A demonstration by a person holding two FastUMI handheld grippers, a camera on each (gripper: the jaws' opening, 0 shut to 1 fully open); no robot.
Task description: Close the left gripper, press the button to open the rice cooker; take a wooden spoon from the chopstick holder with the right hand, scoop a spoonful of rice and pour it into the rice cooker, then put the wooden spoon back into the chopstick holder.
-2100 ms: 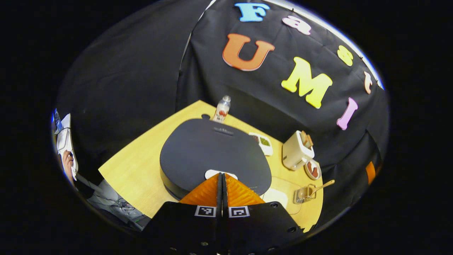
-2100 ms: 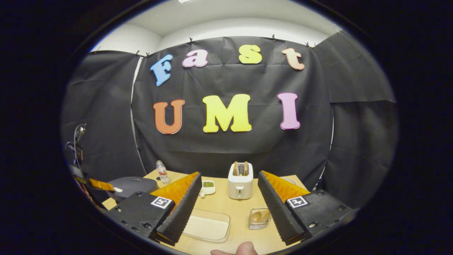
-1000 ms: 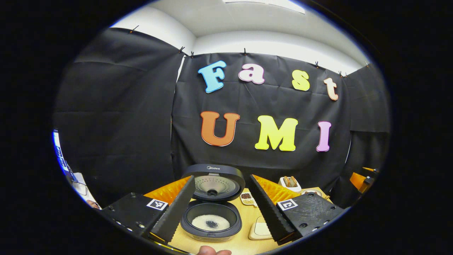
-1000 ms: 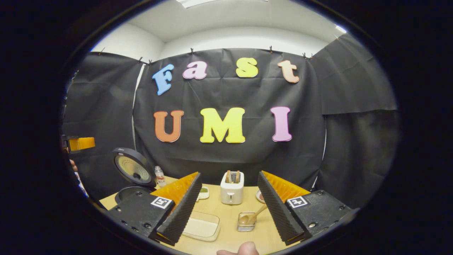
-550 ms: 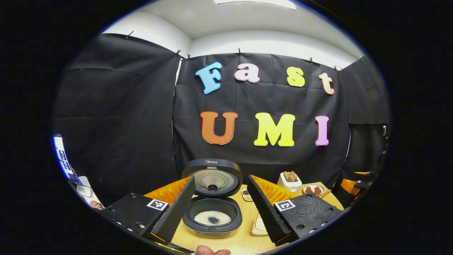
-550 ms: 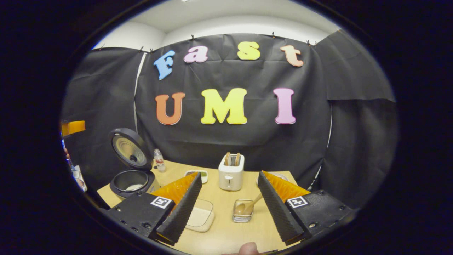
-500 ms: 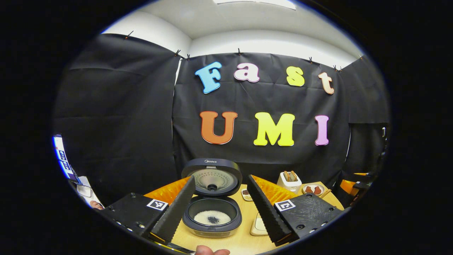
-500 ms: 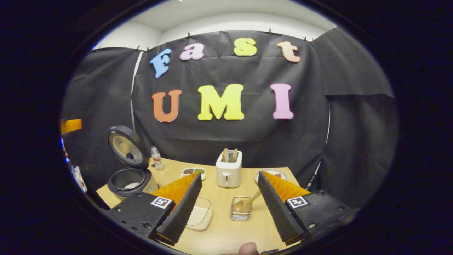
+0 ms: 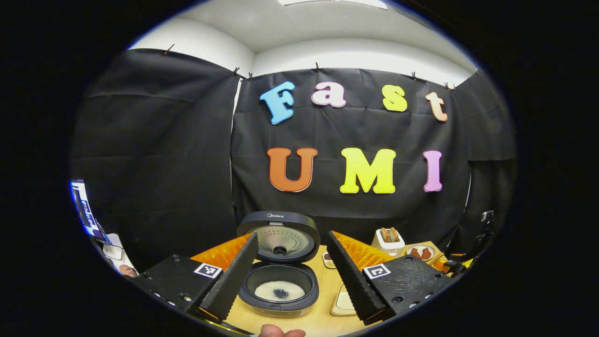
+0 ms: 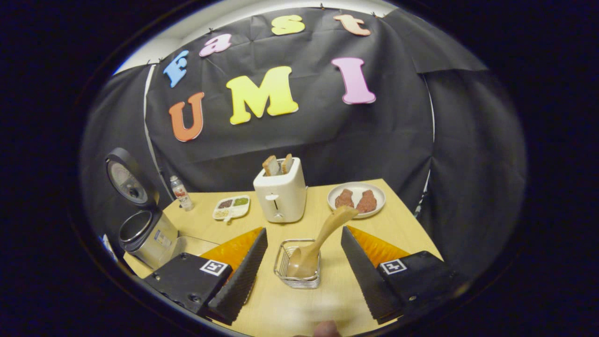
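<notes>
Wooden spoon [image 10: 318,241] leans in the chopstick holder [image 10: 297,271], between the right gripper's [image 10: 299,267] spread fingers. Left gripper [image 9: 290,276], fingers spread, faces the open rice cooker [image 9: 279,285] near the bench's left edge.

The rice tray [image 10: 189,245] lies half hidden behind the right gripper's left finger; the bottle [image 10: 179,192] label is too small to read.

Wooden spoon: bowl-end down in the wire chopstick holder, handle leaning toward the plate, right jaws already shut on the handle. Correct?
Not quite. In the right gripper view the right gripper has its jaws wide open, either side of the chopstick holder, not touching the wooden spoon. The rest holds: bowl end down in the holder, handle leaning toward the plate.
</notes>
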